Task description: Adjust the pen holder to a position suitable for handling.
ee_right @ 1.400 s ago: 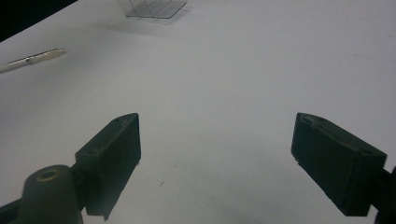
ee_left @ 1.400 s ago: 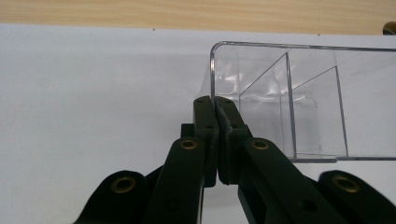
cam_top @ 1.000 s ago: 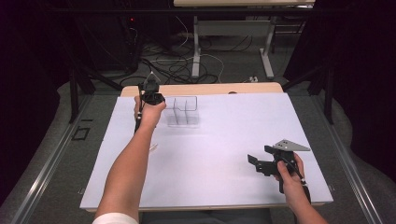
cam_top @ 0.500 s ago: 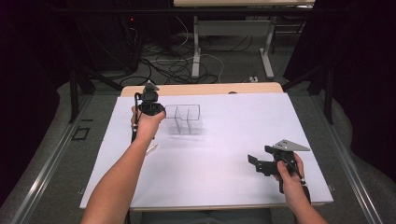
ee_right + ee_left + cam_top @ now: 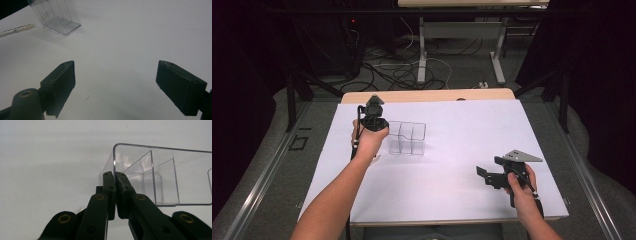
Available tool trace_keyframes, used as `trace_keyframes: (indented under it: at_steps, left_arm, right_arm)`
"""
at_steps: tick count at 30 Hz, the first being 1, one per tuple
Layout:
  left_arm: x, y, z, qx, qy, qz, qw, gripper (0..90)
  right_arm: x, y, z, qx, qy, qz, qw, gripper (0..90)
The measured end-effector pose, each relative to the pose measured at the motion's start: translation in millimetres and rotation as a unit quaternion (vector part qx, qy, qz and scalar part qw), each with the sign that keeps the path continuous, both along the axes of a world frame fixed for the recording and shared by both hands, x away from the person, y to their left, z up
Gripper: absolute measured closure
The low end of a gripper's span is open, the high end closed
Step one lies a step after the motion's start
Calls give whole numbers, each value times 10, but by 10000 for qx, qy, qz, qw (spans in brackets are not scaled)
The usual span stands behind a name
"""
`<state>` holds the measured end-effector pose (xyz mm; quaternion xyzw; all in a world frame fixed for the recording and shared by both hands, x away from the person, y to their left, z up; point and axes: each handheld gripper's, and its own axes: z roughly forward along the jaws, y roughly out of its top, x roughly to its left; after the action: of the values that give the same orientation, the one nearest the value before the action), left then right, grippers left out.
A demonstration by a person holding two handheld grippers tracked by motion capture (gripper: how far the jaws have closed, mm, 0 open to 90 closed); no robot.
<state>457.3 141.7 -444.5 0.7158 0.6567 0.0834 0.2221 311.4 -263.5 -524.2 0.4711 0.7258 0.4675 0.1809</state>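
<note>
From the high view, the clear plastic divided organizer [image 5: 407, 138] stands upright on the white-covered tabletop [image 5: 462, 130], toward its far left part, and the left gripper [image 5: 382, 131] sits at the organizer's left end, with the person's left hand [image 5: 368, 141] wrapped around it. The right gripper [image 5: 488, 176] rests low over the near right part of the tabletop, well apart from the organizer and holding nothing. In the left gripper view, the left gripper [image 5: 115, 178] is clenched on the thin end wall of the organizer [image 5: 162, 177], one jaw inside and one outside, so the grasp looks made; the compartments are see-through and appear empty. In the right gripper view, the right gripper [image 5: 115, 75] has its jaws spread wide with only bare tabletop between them, and the organizer [image 5: 58, 13] stands far off at the upper left, with a thin pen-like rod [image 5: 17, 30] lying just beside it. My judgement: gripping the organizer is done, while moving or placing it where it belongs is left, and the right gripper has no part in the work yet.
</note>
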Motion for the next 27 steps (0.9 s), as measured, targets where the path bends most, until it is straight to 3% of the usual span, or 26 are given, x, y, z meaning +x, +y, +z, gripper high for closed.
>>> trace_keyframes:
  at_steps: [10,16,19,21,22,23,25,26,27]
  left_arm:
    - [-65,63,-51,-271,156,72,9995,872]
    - [-102,109,-79,-445,-19,-22,9990,857]
    - [-108,185,-88,-781,-295,-92,9965,835]
    - [-109,204,-85,-830,-331,-147,9959,828]
    - [-112,224,-89,-856,-441,-201,9952,815]
    - [-120,248,-96,-941,-717,-277,9926,780]
    - [-125,263,-91,-989,-788,-337,9914,772]
    - [-139,283,-81,-983,-1010,-470,9889,768]
    - [-148,291,-75,-960,-1107,-498,9880,770]
  right_arm:
    - [2,7,-3,-15,13,-7,10000,153]
    - [0,22,-9,-54,-3,38,10000,153]
    - [0,21,-9,-60,-3,34,10000,153]
    - [1,19,-11,-60,0,31,10000,153]
    - [2,17,-11,-63,4,31,10000,153]
    - [1,12,-10,-61,-4,33,10000,153]
    - [-2,16,-9,-50,2,30,10000,153]
    - [-3,19,-8,-43,3,37,10000,153]
    - [-4,20,-7,-45,1,43,10000,153]
